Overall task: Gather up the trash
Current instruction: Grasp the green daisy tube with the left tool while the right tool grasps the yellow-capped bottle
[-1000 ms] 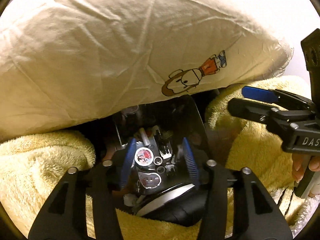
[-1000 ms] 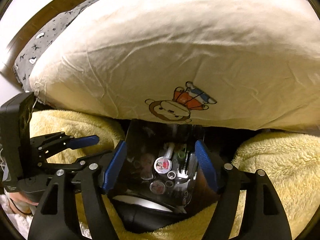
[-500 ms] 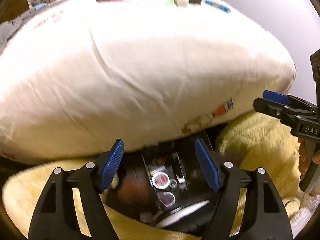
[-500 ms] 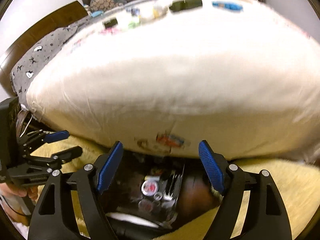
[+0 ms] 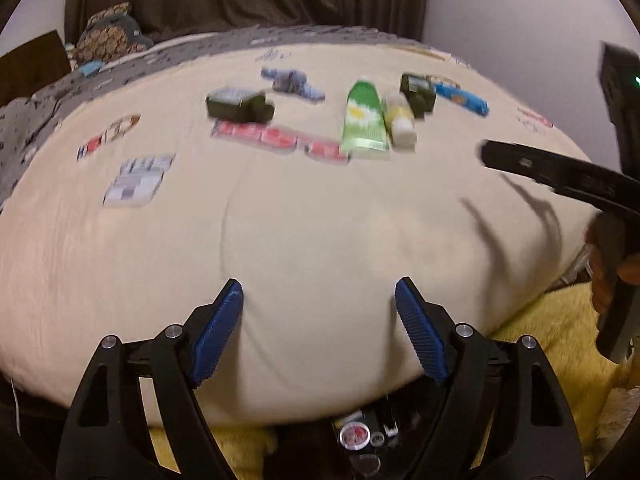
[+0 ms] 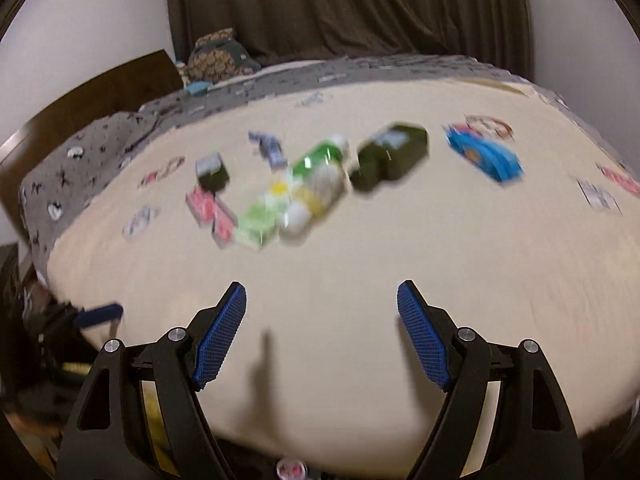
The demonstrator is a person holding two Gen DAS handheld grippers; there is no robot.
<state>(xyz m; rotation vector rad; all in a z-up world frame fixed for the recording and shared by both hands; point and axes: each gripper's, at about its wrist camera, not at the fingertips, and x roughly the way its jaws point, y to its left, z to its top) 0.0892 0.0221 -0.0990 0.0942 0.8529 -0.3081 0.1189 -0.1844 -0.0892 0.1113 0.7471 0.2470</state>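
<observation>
Several pieces of trash lie on a cream bedcover (image 5: 304, 232): a green tube (image 5: 364, 120) (image 6: 292, 184), a pale yellow bottle (image 5: 400, 122), two dark green cartons (image 5: 240, 106) (image 6: 390, 158), a red wrapper (image 5: 276, 140) (image 6: 210, 210), a blue packet (image 5: 462, 98) (image 6: 486, 156) and a bluish wrapper (image 5: 294, 82). My left gripper (image 5: 318, 332) is open and empty above the cover's near edge. My right gripper (image 6: 322, 336) is open and empty, and shows in the left wrist view (image 5: 552, 172). Both views are blurred.
A black container with small items (image 5: 362, 434) sits on a yellow fleece blanket (image 5: 556, 332) just below the cover's edge. A grey patterned sheet (image 6: 96, 148), a dark curtain (image 6: 344, 4) and a plush toy (image 5: 110, 34) lie beyond. A wooden headboard (image 6: 92, 92) is at left.
Both grippers have risen from the black container up over the cover's edge, so the top of the bed with the trash has come into view. The left gripper's jaws have opened wider.
</observation>
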